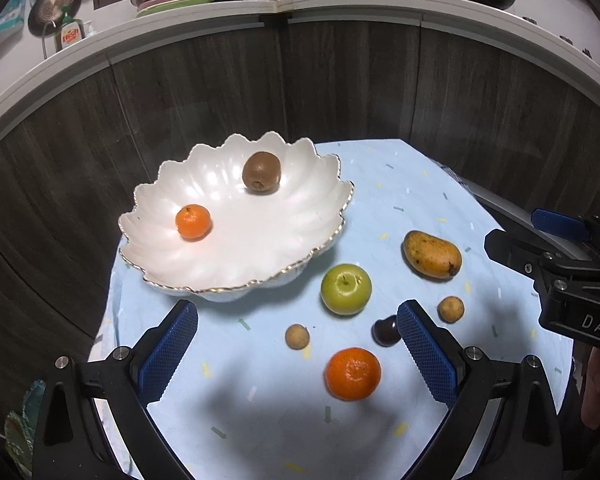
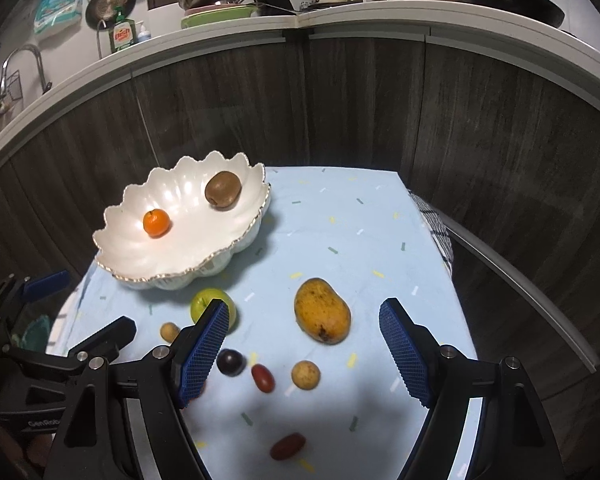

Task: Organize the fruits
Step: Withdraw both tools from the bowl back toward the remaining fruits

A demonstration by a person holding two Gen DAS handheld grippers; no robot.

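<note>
Left wrist view: the left gripper (image 1: 298,350) hangs over the pale blue tablecloth (image 1: 400,184) with its blue pads wide apart and nothing between them gripped. Ahead of the left pad, close to its tip, stands the white scalloped bowl (image 1: 300,236), holding a kiwi (image 1: 261,172) and a small mandarin (image 1: 193,221). Between the pads, nearer the right one, lies a larger mandarin (image 1: 353,373), with a small brown longan (image 1: 297,336) just beyond it. A dark plum (image 1: 385,331) sits against the right pad's tip. Ahead of that tip are a green apple (image 1: 346,289) and a yellow mango (image 1: 432,254); a second longan (image 1: 451,309) lies outside it.

Right wrist view: the right gripper (image 2: 304,336) is also wide open and empty. The mango (image 2: 322,310) lies just ahead of the gap between its pads; a red grape tomato (image 2: 263,378) lies between them, another (image 2: 287,446) nearer the camera.
</note>
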